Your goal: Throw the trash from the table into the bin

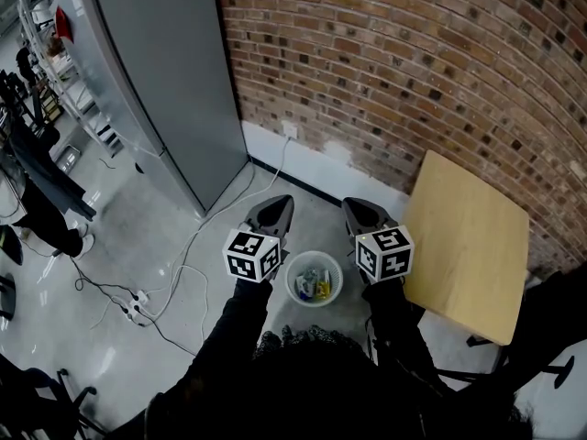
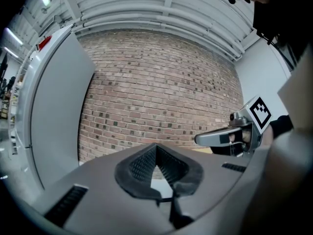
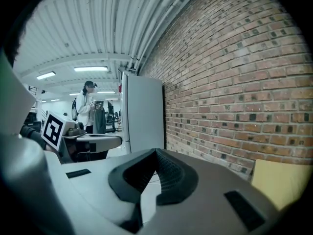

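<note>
Left gripper view first: the left gripper is seen with its jaws pressed together at the tips and nothing caught between them. Same story for the right gripper: jaws closed, nothing held. Both are held out side by side, pointed toward the brick wall. In the head view the bin sits on the floor below, between the two.

A small pile of trash can be made out inside the bin. Something yellow and something pale bluish are in there, but it can't be identified beyond that.

Off to the right the table is seen, and no trash is visible on its wooden top. Its near right edge is cut off by something dark, so that bit can't be checked.

So the job is judged pretty much done: trash is in the bin, nothing is being carried, and nothing is spotted left to be picked up. At most a last look over the table would be needed.
</note>
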The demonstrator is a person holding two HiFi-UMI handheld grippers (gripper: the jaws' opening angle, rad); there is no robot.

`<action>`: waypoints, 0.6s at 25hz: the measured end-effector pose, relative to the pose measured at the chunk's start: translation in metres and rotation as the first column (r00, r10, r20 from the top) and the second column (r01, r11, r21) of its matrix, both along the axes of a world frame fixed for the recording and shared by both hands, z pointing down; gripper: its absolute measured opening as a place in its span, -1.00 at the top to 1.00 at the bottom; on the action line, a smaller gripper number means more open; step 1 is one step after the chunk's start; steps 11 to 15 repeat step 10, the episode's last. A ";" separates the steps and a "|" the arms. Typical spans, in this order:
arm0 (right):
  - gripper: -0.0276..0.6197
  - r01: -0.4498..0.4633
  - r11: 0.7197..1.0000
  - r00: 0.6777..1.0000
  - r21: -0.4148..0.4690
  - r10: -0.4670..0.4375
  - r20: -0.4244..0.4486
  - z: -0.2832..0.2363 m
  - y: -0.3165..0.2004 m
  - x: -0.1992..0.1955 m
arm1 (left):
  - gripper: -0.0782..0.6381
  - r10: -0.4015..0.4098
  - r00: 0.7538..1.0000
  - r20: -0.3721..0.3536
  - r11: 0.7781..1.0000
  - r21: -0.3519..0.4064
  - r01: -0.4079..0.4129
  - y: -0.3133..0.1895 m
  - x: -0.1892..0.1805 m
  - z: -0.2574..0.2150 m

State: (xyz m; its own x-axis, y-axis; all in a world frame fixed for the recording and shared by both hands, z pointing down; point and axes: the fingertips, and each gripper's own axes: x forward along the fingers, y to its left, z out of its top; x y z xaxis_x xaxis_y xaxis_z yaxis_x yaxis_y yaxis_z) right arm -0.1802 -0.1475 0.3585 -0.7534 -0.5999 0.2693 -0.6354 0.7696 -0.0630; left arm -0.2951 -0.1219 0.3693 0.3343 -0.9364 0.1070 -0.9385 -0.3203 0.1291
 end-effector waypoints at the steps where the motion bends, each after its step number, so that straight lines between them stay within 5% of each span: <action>1: 0.89 -0.003 1.000 1.000 0.000 0.003 -0.002 0.000 0.000 0.000 | 0.77 0.002 1.000 -0.001 1.000 0.000 -0.002 0.000 0.000 0.001; 15: 0.89 -0.004 1.000 1.000 -0.002 0.004 -0.019 0.003 0.000 -0.006 | 0.77 0.010 1.000 -0.006 1.000 0.002 -0.010 0.000 -0.006 0.003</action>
